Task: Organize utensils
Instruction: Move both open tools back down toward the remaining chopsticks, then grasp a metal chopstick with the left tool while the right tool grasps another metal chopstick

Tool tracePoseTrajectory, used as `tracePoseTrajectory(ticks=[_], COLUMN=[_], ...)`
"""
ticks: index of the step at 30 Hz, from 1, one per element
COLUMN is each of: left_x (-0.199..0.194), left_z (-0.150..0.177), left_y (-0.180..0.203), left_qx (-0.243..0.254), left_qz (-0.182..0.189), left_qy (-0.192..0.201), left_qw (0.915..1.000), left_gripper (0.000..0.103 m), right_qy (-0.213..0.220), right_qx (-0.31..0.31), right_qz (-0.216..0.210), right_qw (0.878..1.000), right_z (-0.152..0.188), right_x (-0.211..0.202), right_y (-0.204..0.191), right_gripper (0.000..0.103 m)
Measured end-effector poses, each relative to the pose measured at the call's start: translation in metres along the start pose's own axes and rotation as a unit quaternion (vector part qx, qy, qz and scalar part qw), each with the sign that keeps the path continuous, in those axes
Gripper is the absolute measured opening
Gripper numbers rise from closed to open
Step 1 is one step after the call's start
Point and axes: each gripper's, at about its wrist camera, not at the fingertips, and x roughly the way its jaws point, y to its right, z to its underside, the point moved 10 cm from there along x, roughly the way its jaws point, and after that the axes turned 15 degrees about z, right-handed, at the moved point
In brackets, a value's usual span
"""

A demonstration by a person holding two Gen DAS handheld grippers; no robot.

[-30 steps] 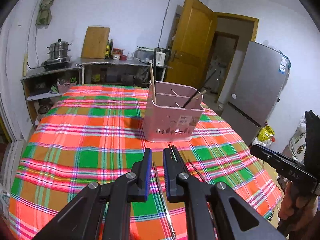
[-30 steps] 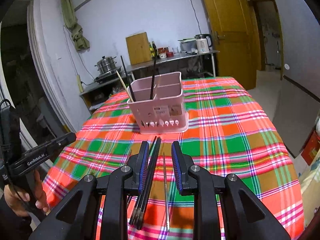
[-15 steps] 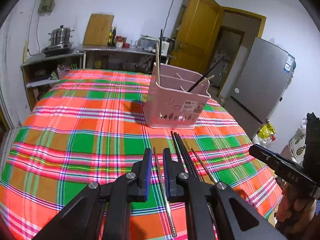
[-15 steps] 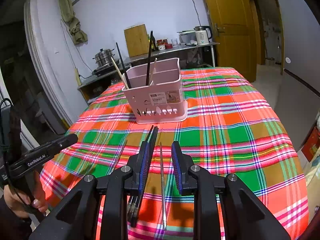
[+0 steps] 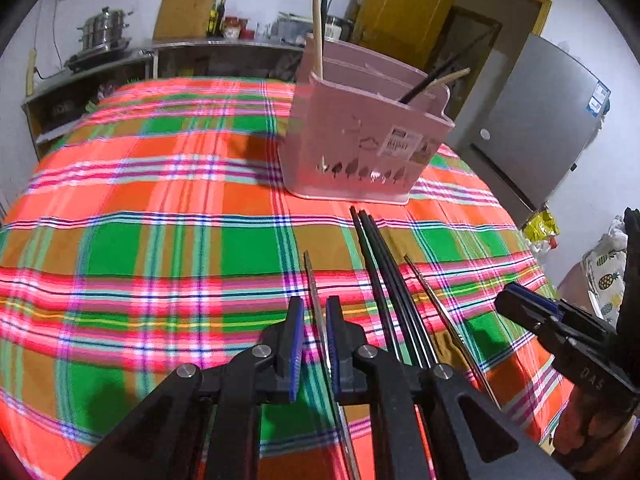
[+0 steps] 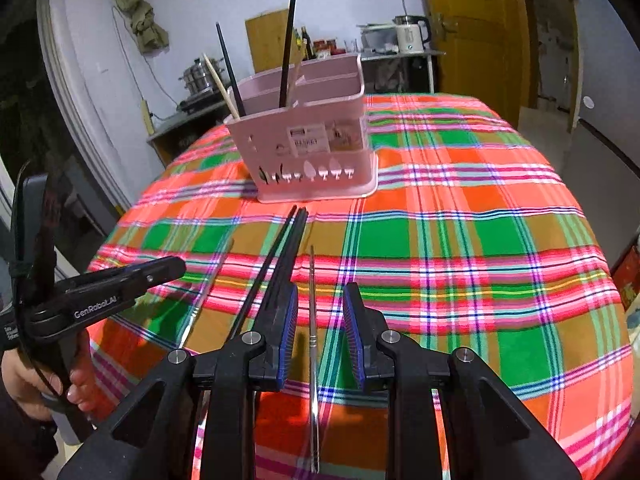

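A pink utensil basket (image 5: 360, 136) (image 6: 312, 148) stands on the plaid tablecloth with black and wooden chopsticks upright in it. Loose black chopsticks (image 5: 380, 264) (image 6: 286, 252) lie in front of it, with a metal chopstick on either side. My left gripper (image 5: 313, 312) is open a little, low over the cloth, its jaws astride one metal chopstick (image 5: 310, 276). My right gripper (image 6: 321, 304) is open, its jaws astride the other metal chopstick (image 6: 312, 300); its left finger lies over the black chopsticks. Each gripper shows in the other's view, the right one in the left wrist view (image 5: 528, 308) and the left one in the right wrist view (image 6: 168, 268).
The round table (image 6: 480, 240) drops off close on all sides. A grey fridge (image 5: 540, 128) and a yellow door (image 5: 392, 12) stand behind at the right. A counter with pots (image 5: 104, 36) and a kettle (image 6: 410, 34) runs along the back wall.
Both grippers have moved forward and down toward the loose chopsticks. The basket looms larger. The jaws have kept about the same gaps.
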Motion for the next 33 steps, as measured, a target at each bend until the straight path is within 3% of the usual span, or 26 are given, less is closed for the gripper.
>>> tracePoseTrajectory(ticks=[11, 15, 19, 33], left_x=[0.031, 0.037, 0.041, 0.050], left_z=[-0.005, -0.007, -0.009, -0.018], left_y=[-0.012, -0.012, -0.009, -0.009], left_qx=[-0.005, 0.001, 0.010, 0.016], left_qz=[-0.009, -0.012, -0.014, -0.026], left_qy=[-0.029, -0.032, -0.038, -0.060], left_qw=[0.9995, 0.9994, 0.9991, 0.9978], left_gripper=[0.010, 0.010, 0.010, 0.010], right_qy=[-0.047, -0.068, -0.070, -0.092], right_qx=[-0.039, -0.045, -0.032, -0.008], right_qz=[-0.008, -0.006, 0.001, 0.013], right_qw=[0.998, 0.997, 0.997, 0.996], right_z=[-0.002, 0.000, -0.003, -0.010], right_x=[0.049, 0.069, 0.074, 0.081], right_y=[-0.023, -0.027, -0.017, -0.004], right_gripper=[0.024, 0.016, 0.009, 0.008])
